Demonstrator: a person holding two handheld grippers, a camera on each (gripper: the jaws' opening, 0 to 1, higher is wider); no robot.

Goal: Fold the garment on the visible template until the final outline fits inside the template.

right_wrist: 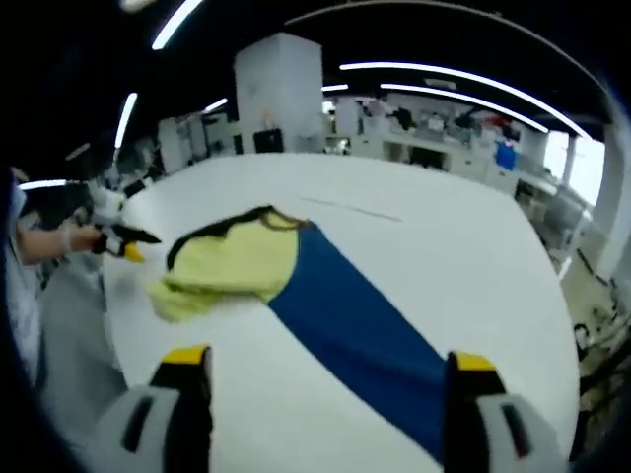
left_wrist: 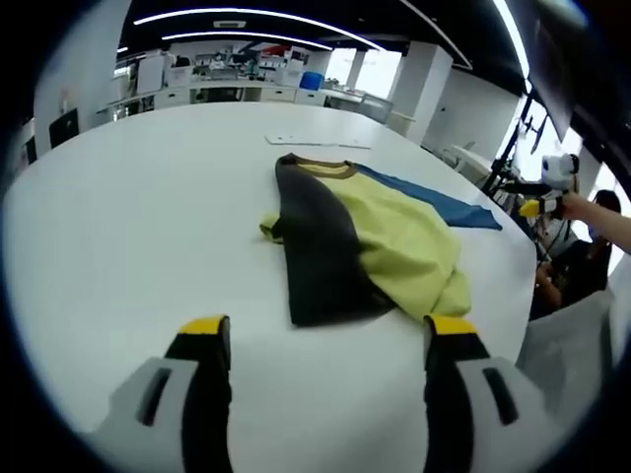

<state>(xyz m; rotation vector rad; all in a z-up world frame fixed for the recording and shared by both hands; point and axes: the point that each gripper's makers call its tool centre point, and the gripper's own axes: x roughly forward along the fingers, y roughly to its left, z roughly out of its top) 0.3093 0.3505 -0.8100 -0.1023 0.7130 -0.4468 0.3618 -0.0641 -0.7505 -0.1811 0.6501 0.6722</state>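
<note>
A broad white tabletop [left_wrist: 128, 227] with a rounded edge carried everything. On it lay a yellow-green garment [left_wrist: 394, 241] with a dark grey side panel and a brown collar, bunched and partly folded. It rested partly over a long blue template [left_wrist: 444, 204], which in the right gripper view [right_wrist: 355, 335] ran out flat across the white surface. Farther back lay a thin flat white sheet [left_wrist: 315, 142].
</note>
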